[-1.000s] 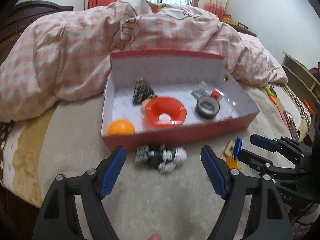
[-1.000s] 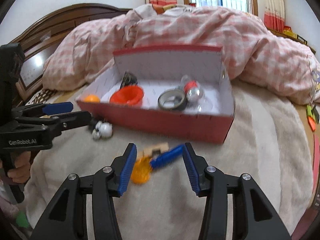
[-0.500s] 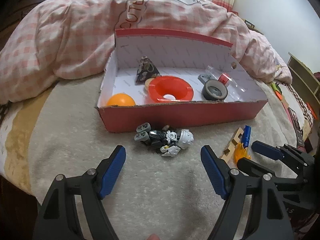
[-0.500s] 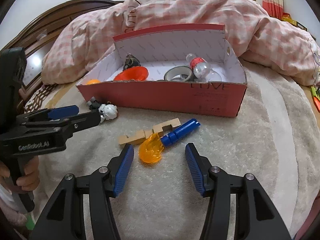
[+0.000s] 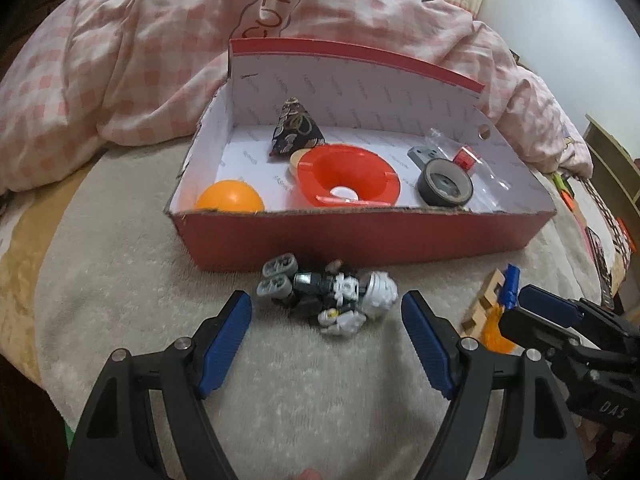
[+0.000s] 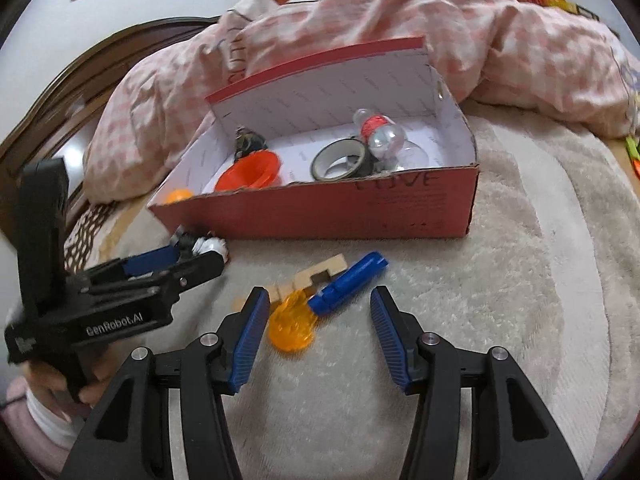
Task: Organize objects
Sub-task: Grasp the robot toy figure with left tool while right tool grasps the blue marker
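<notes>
Red cardboard box (image 5: 360, 236) on a pale fleece blanket (image 5: 120, 280) across a bed, lid raised against a heaped pink checked quilt (image 5: 140, 60). Inside the box: an orange ball (image 5: 230, 200) in the near left corner, an orange-red dish (image 5: 348, 180) in the middle, a dark patterned pouch (image 5: 296, 130) behind it, a roll of dark tape (image 5: 444, 188) to the right, a clear plastic bottle (image 6: 380, 132) with a red label at the far right.

Outside, just before the front wall, a small grey, black and white toy robot (image 5: 332, 296) on its side on the blanket. Left gripper (image 5: 324, 300) low over it, blue-padded jaws wide apart, one to each side of the figure, neither pad touching it as far as can be told. A hand (image 6: 44, 380) around that gripper's black handle, seen from the right wrist.

Farther right on the blanket, a blue-handled toy (image 6: 348, 280) with a translucent orange flame tip (image 6: 290, 328), lying across a notched wooden piece (image 6: 320, 272), all near the box but clear of it. Right gripper (image 6: 319, 295) angled down at this pair, jaws apart and just lately opening, the flame tip and the handle's near end between the pads, gripped by neither.
</notes>
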Action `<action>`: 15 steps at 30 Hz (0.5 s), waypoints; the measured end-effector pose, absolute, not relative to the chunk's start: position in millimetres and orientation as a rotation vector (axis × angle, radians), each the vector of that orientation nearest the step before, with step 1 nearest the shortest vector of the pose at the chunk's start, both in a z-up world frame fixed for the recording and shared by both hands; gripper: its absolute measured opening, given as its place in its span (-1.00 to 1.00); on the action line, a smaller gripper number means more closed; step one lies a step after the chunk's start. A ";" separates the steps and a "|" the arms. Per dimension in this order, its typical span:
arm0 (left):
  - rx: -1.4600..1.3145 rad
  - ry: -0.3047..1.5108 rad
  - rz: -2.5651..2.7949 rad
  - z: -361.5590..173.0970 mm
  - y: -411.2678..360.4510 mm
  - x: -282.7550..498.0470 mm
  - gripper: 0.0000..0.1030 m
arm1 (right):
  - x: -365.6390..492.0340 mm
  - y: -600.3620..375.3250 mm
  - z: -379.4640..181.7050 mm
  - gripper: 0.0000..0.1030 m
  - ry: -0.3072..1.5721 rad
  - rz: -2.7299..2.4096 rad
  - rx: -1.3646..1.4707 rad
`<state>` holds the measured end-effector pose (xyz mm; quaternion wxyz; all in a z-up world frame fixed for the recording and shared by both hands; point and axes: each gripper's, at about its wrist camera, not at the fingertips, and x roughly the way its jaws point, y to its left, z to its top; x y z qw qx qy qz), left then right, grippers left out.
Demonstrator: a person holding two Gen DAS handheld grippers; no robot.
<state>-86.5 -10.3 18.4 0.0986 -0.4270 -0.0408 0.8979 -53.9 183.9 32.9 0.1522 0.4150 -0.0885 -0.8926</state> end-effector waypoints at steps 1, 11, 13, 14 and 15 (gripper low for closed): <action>-1.266 -0.113 2.659 17.5 -8.7 -88.6 0.52 | -56.7 185.1 32.4 0.06 -0.267 -2.560 1.198; -1.256 -0.035 2.698 14.7 -0.2 -94.7 0.48 | -69.1 192.3 27.8 -0.67 -0.349 -2.577 1.230; -1.247 -0.033 2.706 16.0 -1.8 -93.0 0.35 | -67.5 194.2 28.0 -0.75 -0.340 -2.591 1.226; -1.244 -0.041 2.700 16.3 -3.3 -91.9 0.35 | -66.7 194.9 27.8 -0.75 -0.338 -2.592 1.227; -1.242 -0.056 2.695 16.6 -5.0 -91.2 0.35 | -65.6 195.8 27.7 -0.75 -0.339 -2.593 1.225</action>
